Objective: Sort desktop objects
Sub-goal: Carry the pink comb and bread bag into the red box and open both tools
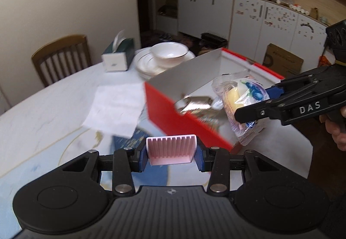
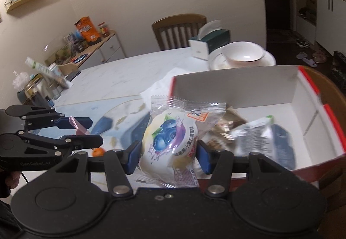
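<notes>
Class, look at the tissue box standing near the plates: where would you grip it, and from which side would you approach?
Grip the tissue box across its narrow width, coming from above beside the protruding tissue. Its long side walls look flat and parallel, suiting two fingers; the plates crowd one side.

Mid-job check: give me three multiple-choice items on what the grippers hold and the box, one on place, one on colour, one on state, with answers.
1. Where is the bowl?
A. On stacked plates beyond the box
B. Inside the box
C. On the chair

2. What colour is the box outside?
A. Green
B. Red
C. Black

3. What state is the right gripper in?
A. Open, empty
B. Shut on a pink comb
C. Shut on the snack packet

Answers: 1 A, the bowl sits on plates behind the box's far wall. 2 B, its outer walls are red. 3 C, both fingers press the packet's sides.
</notes>
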